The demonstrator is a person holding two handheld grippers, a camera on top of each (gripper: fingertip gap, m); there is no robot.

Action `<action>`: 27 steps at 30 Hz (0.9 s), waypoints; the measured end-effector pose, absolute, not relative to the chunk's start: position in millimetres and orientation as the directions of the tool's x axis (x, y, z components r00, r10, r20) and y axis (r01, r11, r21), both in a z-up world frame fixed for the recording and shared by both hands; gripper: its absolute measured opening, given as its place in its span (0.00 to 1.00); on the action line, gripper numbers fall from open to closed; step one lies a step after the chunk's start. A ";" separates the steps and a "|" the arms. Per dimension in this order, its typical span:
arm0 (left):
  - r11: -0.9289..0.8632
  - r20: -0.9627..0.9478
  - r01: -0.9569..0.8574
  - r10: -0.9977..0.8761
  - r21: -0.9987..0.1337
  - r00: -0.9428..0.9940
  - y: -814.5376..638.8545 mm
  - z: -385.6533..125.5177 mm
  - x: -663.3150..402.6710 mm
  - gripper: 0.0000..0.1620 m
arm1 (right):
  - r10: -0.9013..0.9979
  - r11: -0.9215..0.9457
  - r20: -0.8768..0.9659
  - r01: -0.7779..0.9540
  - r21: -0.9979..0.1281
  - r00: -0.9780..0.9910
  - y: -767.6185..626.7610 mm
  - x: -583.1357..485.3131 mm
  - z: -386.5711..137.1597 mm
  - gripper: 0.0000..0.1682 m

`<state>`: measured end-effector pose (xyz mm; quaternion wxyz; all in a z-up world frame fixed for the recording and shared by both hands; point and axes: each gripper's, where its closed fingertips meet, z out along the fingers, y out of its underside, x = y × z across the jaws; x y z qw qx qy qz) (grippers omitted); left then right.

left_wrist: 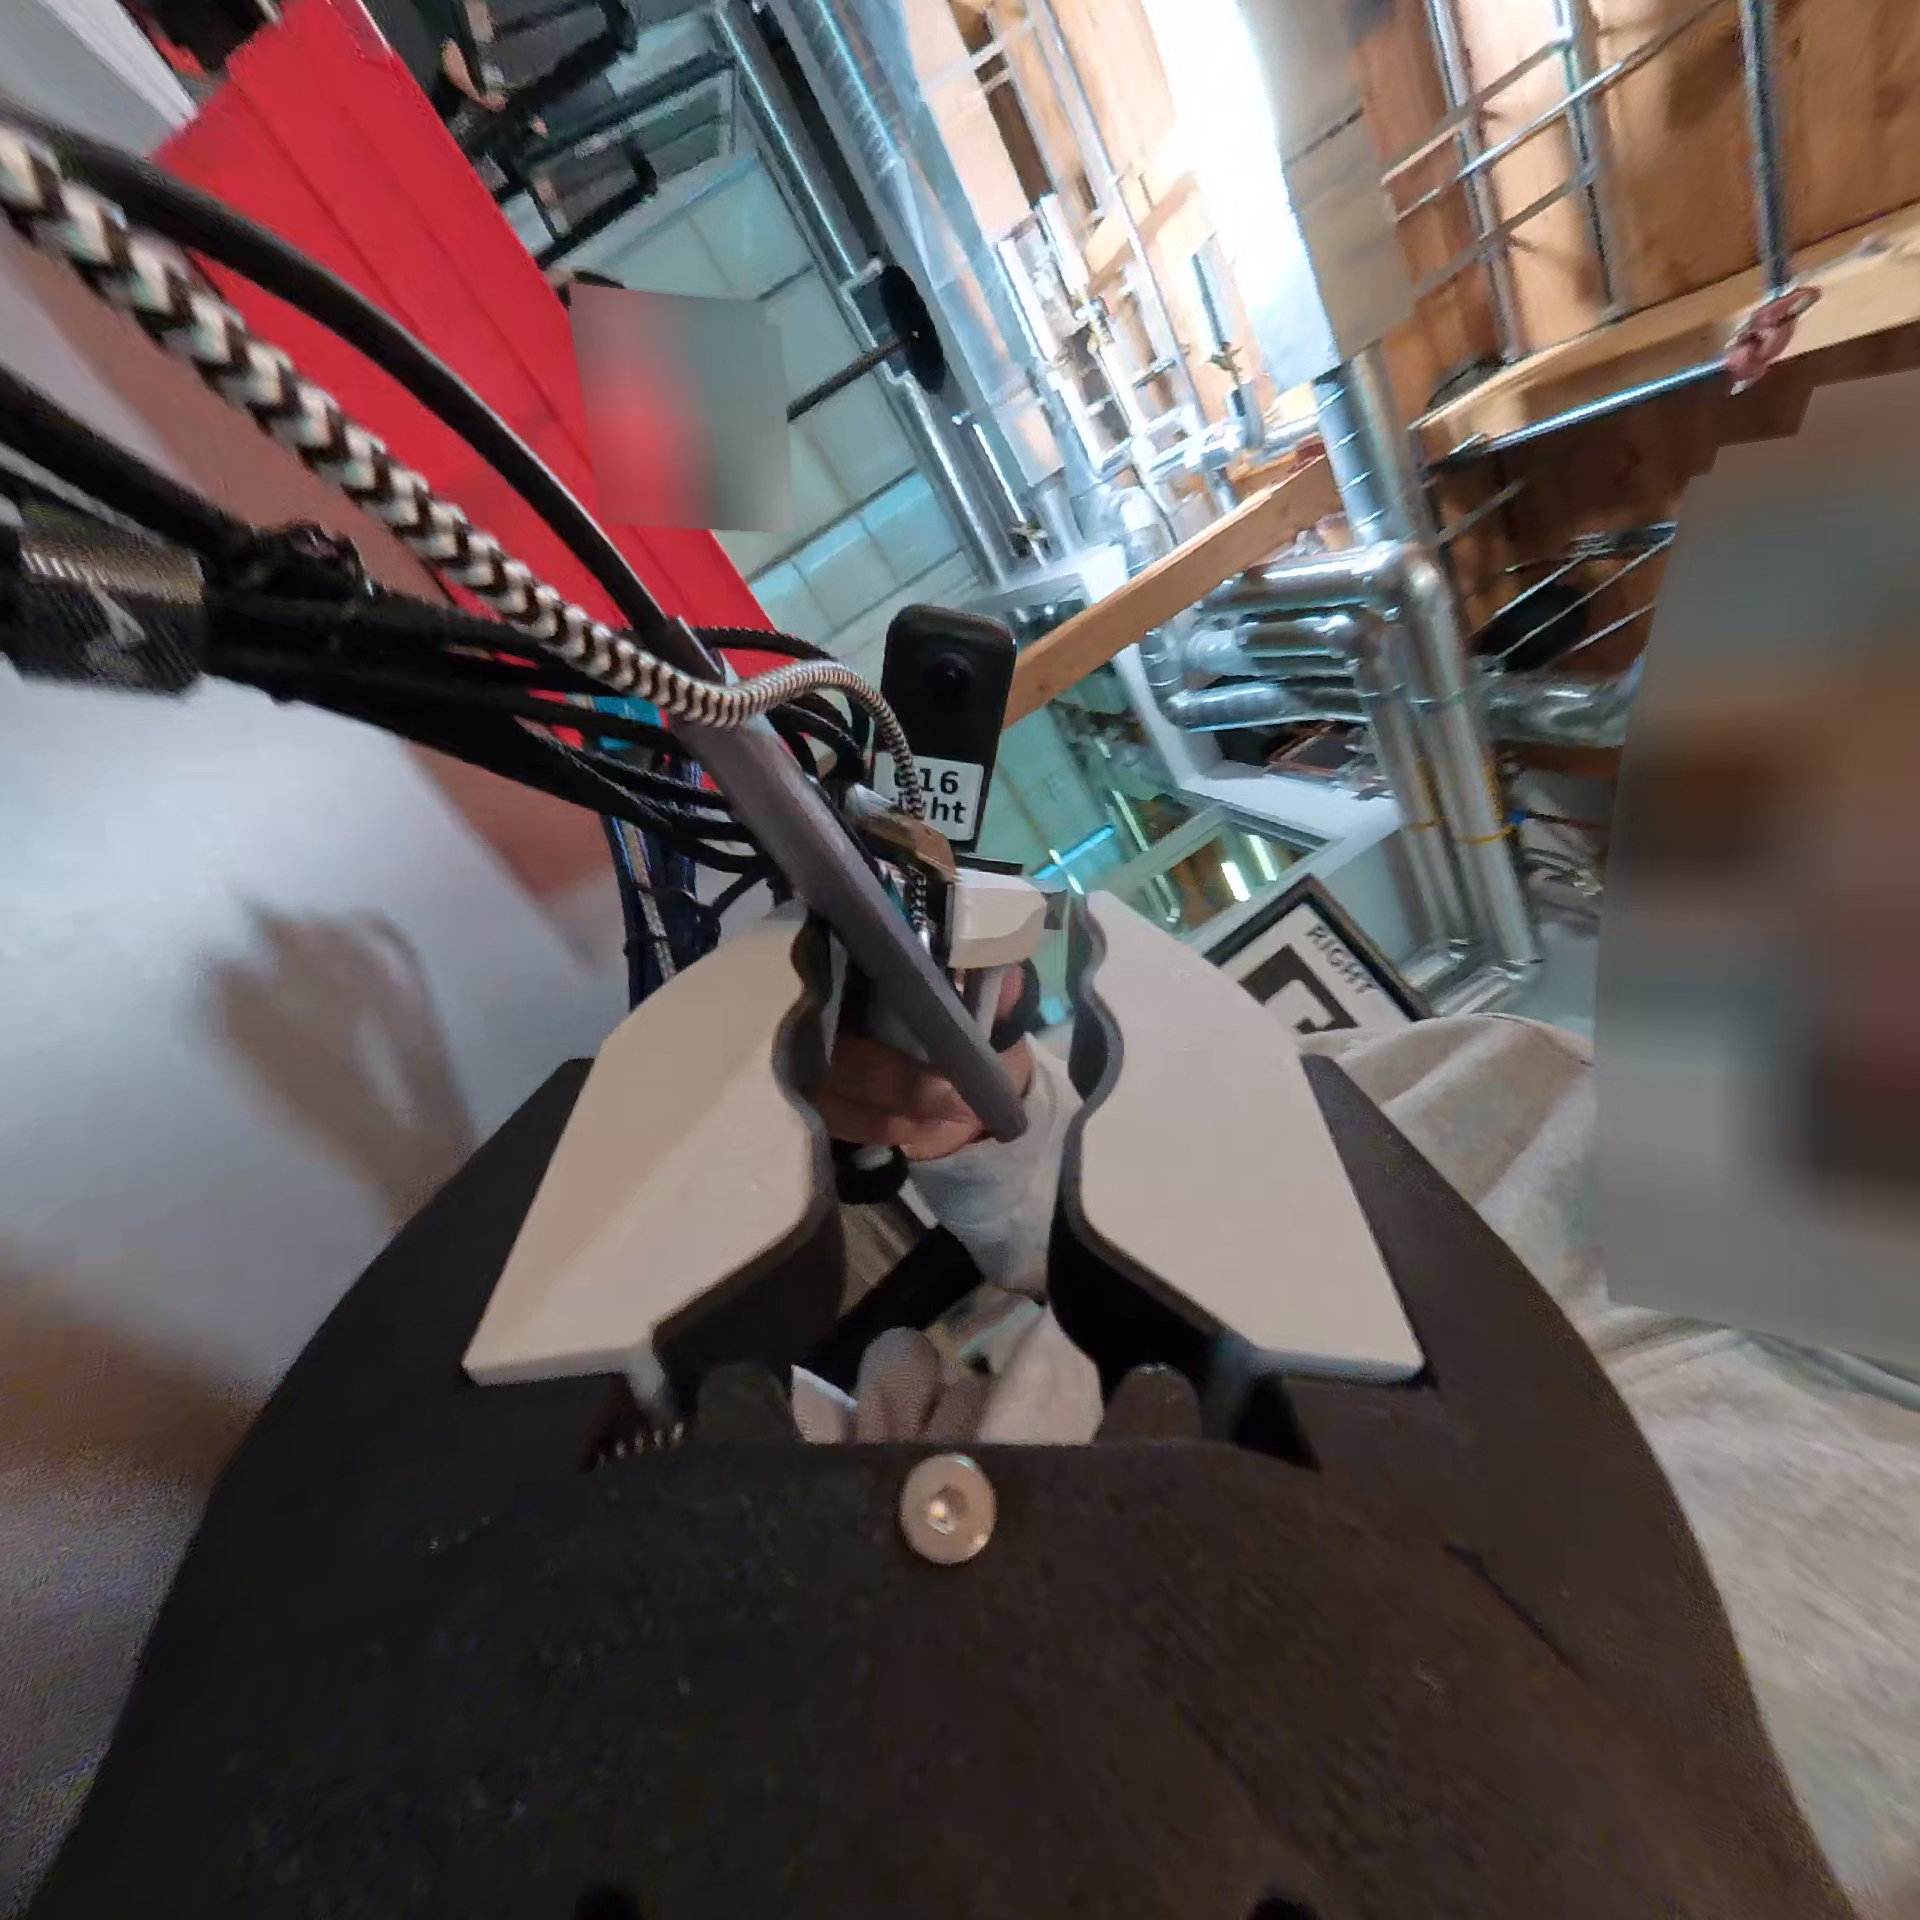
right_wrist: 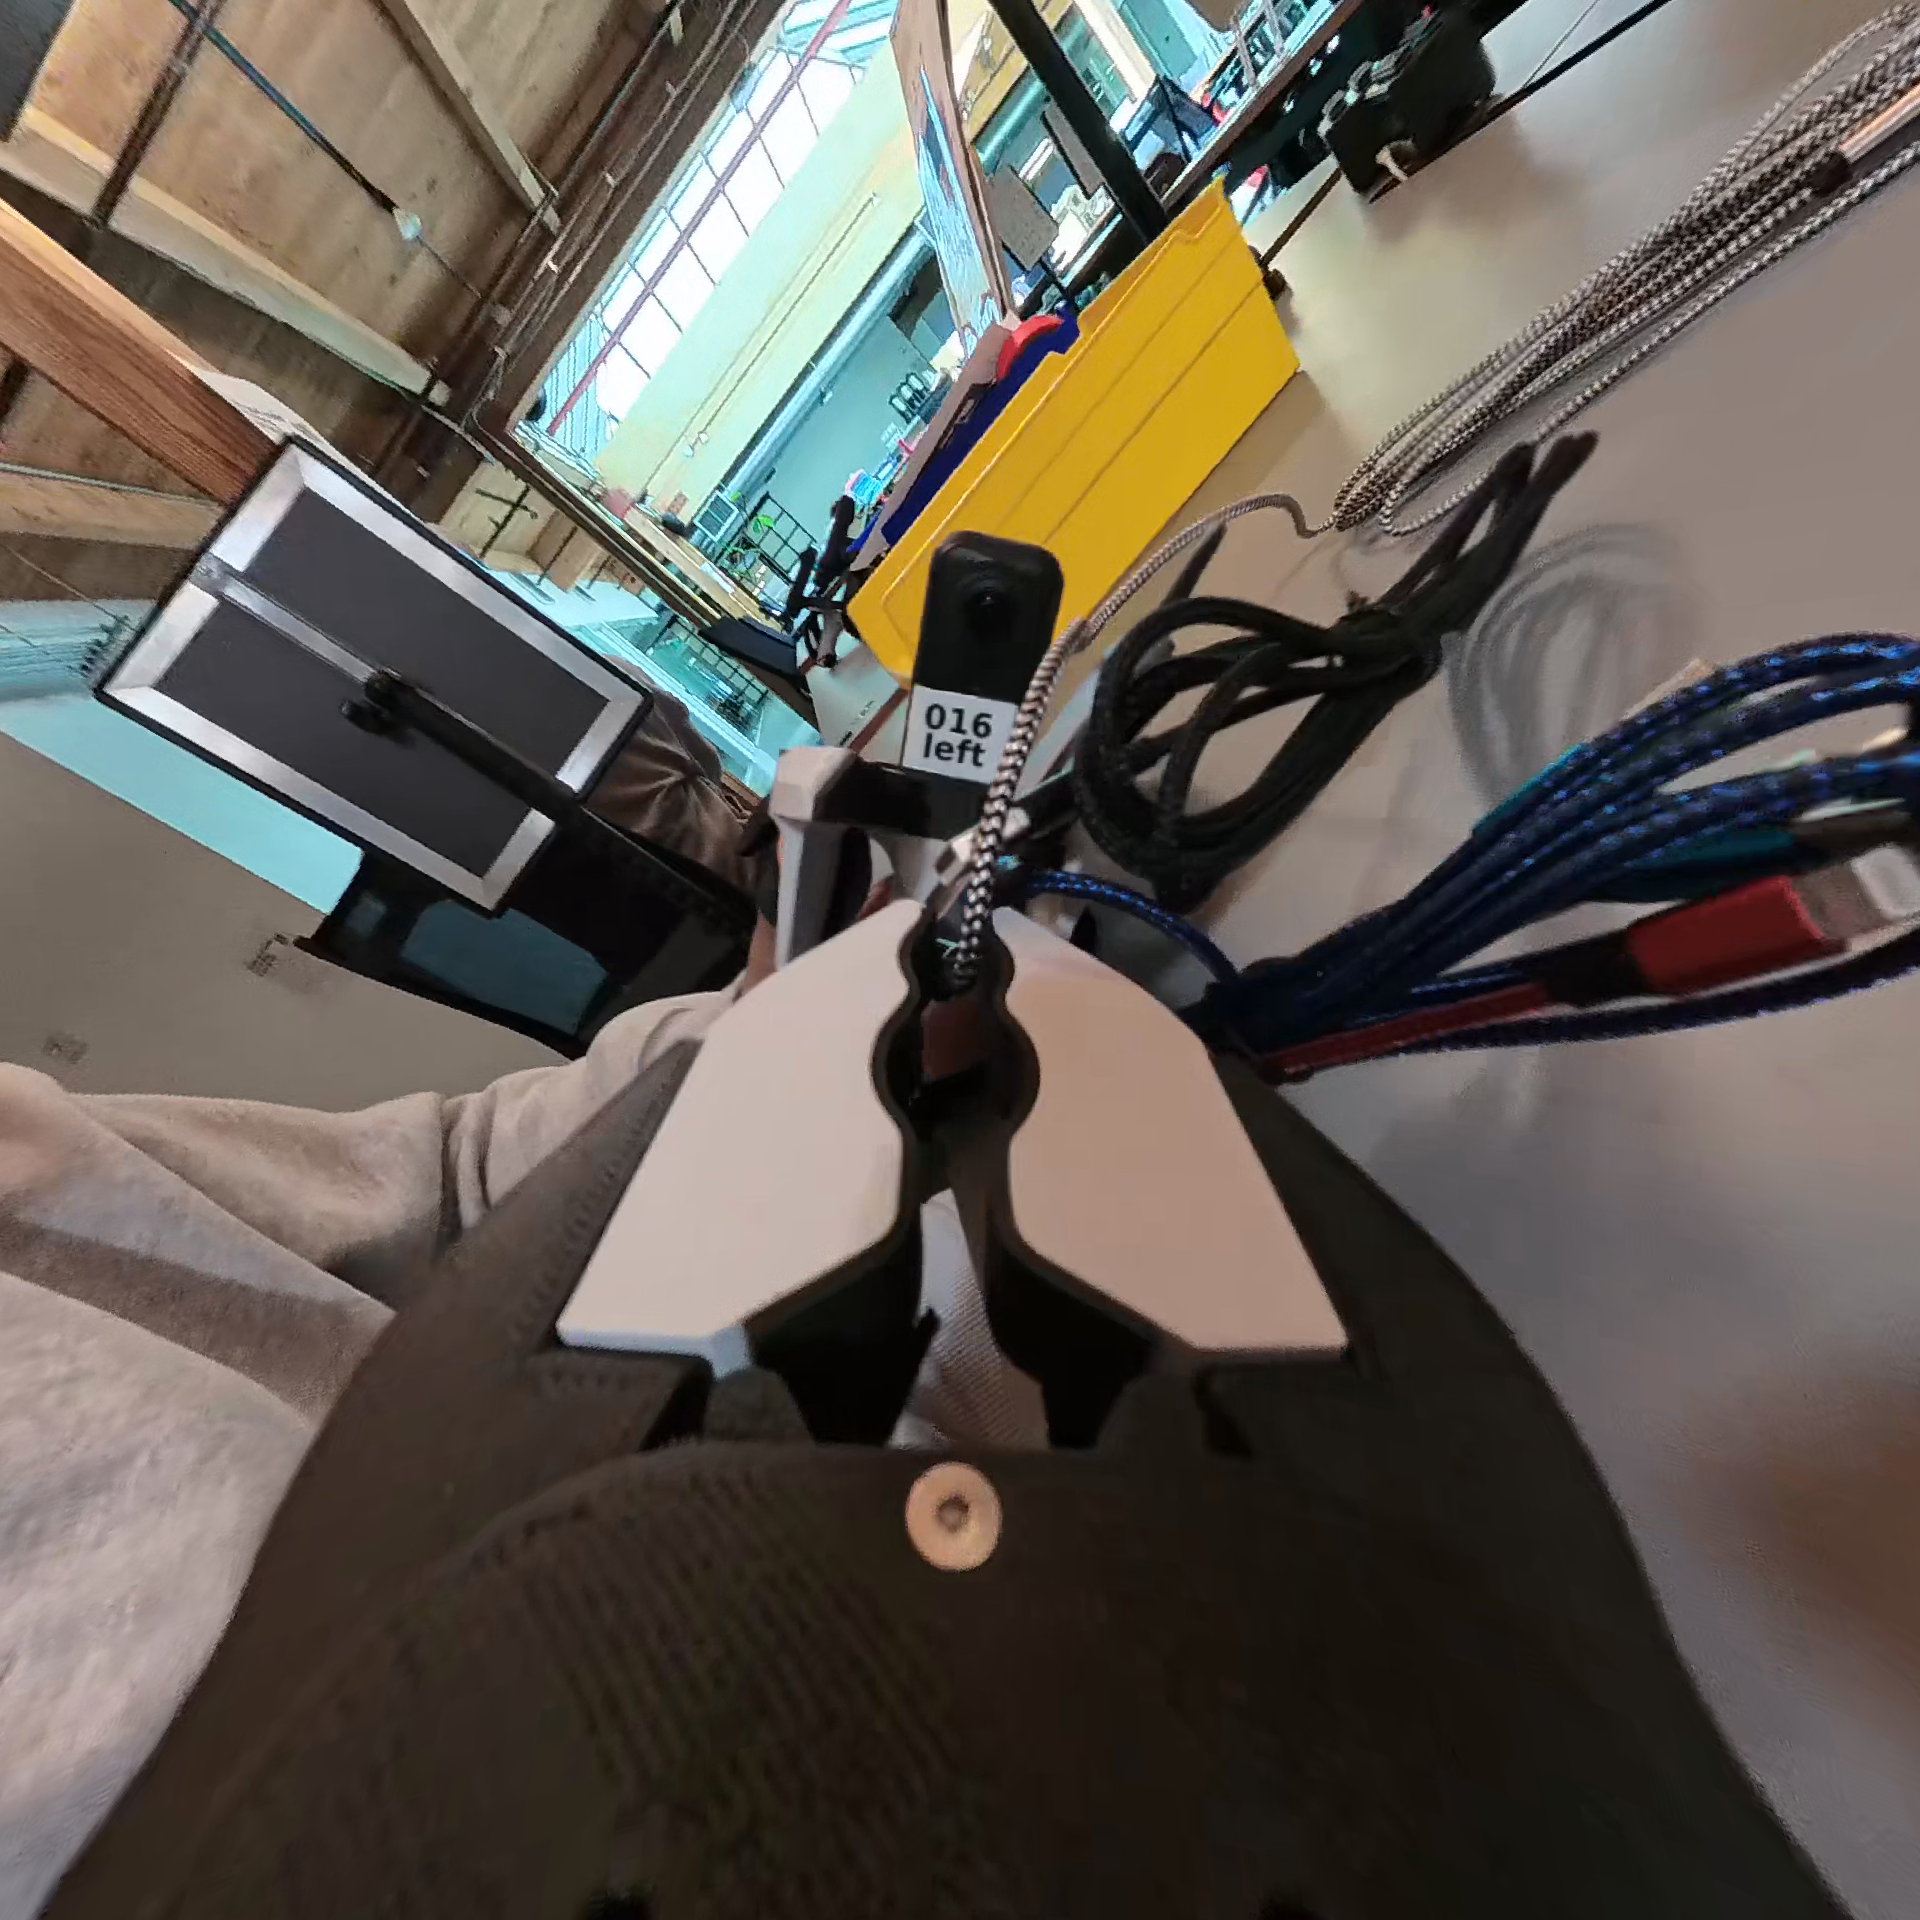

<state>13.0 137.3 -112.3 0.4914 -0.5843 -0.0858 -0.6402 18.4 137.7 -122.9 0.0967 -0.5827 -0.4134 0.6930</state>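
Observation:
My right gripper (right_wrist: 961, 935) is shut on the end of a black-and-white braided cable (right_wrist: 1003, 800), which runs up and away toward a coil on the table. My left gripper (left_wrist: 951, 935) is open, with a wide gap between its white fingers (left_wrist: 675, 1164). A thin grey rod-like cable end (left_wrist: 894, 966) slants across that gap, over the left finger's tip. The two grippers face each other closely. The right gripper (left_wrist: 987, 914) shows just beyond the left one's tips, and the left gripper (right_wrist: 821, 831) shows in the right wrist view. The braided cable (left_wrist: 343, 447) crosses the upper left.
A bundle of black cables (right_wrist: 1247, 727) and blue braided cables with a red plug (right_wrist: 1558, 810) lie on the grey table (right_wrist: 1558, 1299). A yellow bin (right_wrist: 1091, 416) stands behind them and a red bin (left_wrist: 364, 239) at the left. A person's grey sleeve (right_wrist: 208, 1247) is close. Left and right tips are no more than a few centimetres apart.

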 end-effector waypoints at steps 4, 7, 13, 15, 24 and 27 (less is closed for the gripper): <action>-0.632 0.855 0.634 -0.511 -0.445 0.091 130.3 -117.4 34.4 0.21 | 0.688 -0.588 -0.664 0.310 -0.747 -0.293 136.9 16.3 -121.0 0.04; -0.653 0.848 0.582 -0.514 -0.485 0.131 128.2 -121.6 46.0 0.13 | 0.712 -0.557 -0.635 0.311 -0.770 -0.299 133.1 15.8 -121.2 0.04; -0.629 0.845 0.592 -0.500 -0.504 0.189 132.5 -124.6 45.7 0.09 | 0.698 -0.575 -0.656 0.320 -0.753 -0.288 137.0 15.7 -122.6 0.04; -0.628 0.851 0.598 -0.485 -0.499 0.200 135.0 -125.8 46.2 0.08 | 0.697 -0.575 -0.658 0.324 -0.751 -0.286 139.5 16.0 -122.7 0.04; -0.637 0.878 0.618 -0.429 -0.461 0.212 145.6 -130.5 43.8 0.07 | 0.657 -0.631 -0.718 0.353 -0.691 -0.230 157.6 14.8 -125.3 0.01; -0.637 0.875 0.615 -0.435 -0.465 0.211 144.3 -129.6 44.0 0.07 | 0.692 -0.606 -0.689 0.345 -0.717 -0.216 156.7 14.4 -123.6 0.01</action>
